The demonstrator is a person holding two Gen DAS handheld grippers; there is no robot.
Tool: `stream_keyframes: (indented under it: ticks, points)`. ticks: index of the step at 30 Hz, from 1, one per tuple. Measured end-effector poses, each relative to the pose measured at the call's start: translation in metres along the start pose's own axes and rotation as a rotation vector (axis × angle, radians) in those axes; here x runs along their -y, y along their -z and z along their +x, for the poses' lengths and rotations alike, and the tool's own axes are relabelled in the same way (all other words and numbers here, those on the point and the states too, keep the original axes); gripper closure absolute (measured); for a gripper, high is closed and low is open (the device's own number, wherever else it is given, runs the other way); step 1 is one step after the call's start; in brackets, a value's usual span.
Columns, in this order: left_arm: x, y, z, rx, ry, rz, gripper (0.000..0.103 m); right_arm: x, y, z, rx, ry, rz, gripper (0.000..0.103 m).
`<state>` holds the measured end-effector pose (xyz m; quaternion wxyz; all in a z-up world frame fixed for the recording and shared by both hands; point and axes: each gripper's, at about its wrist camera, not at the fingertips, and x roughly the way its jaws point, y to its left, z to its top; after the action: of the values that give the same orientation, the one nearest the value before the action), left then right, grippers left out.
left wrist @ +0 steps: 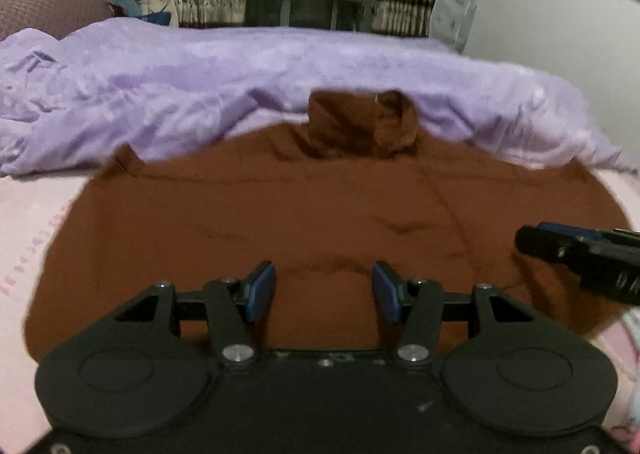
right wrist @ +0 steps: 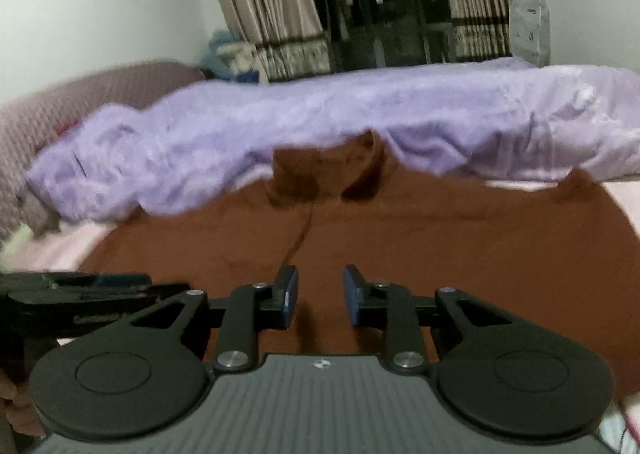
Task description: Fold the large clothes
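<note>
A brown turtleneck sweater [left wrist: 280,206] lies flat on the pink bed sheet [left wrist: 28,214], its collar against a rumpled lilac quilt [left wrist: 200,94]; both the left gripper [left wrist: 323,290] and the right gripper [right wrist: 320,294] hang over it, jaws open and empty.

My matt black plastic left gripper [left wrist: 323,291] hangs over the soft, matt brown cloth garment [left wrist: 280,214]; the crumpled lilac blanket [left wrist: 240,74] looks faintly shiny.

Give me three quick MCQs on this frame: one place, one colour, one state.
1. Where does the brown knit turtleneck sweater lie?
A. on the pink bed sheet
B. on a hanger
C. on the floor

2. What colour is the plush blanket behind it?
A. green
B. lilac
C. white

3. How do the left tongs and right tongs stand?
A. both shut on cloth
B. one shut
C. both open

Key: 1 A, pink sheet shows around the sweater; 2 B, lilac pile beyond the collar; 3 C, gaps between the blue pads, nothing held.
</note>
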<state>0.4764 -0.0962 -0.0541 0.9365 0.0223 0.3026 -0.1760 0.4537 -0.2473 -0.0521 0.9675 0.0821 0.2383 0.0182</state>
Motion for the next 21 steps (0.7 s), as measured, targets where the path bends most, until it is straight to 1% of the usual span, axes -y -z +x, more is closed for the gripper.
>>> stream_keyframes:
  ticks: [2, 3, 4, 6, 9, 13, 16, 18, 21]
  points:
    - [-0.002, 0.007, 0.016, -0.024, -0.004, -0.009, 0.045, -0.001, 0.010, 0.014, -0.052, 0.028, -0.005, 0.075]
    - [-0.006, 0.009, 0.025, -0.038, -0.002, -0.013, 0.043, 0.001, 0.014, 0.022, -0.077, 0.030, 0.008, 0.078]
    - [-0.009, 0.013, 0.030, -0.034, 0.002, -0.021, 0.041, 0.005, 0.018, 0.028, -0.087, 0.033, 0.022, 0.082]
    - [-0.008, 0.019, 0.029, -0.013, 0.004, -0.020, 0.039, 0.010, 0.023, 0.033, -0.076, 0.047, 0.038, 0.096]
    - [-0.006, 0.019, 0.028, -0.010, -0.002, -0.019, 0.039, 0.018, 0.026, 0.032, -0.064, 0.035, 0.075, 0.100]
    - [-0.007, 0.011, 0.032, -0.024, 0.010, -0.023, 0.039, 0.019, 0.023, 0.027, -0.071, 0.024, 0.083, 0.100]
    - [-0.011, 0.002, 0.019, -0.027, 0.004, -0.004, 0.039, 0.024, 0.014, 0.021, -0.078, 0.012, 0.107, 0.099]
    - [-0.018, -0.002, 0.008, -0.013, -0.034, -0.005, 0.040, 0.031, 0.008, 0.007, -0.049, 0.035, 0.119, 0.094]
    - [-0.039, -0.005, -0.013, 0.022, -0.073, -0.030, 0.041, 0.047, 0.003, -0.020, 0.007, 0.109, 0.097, 0.092]
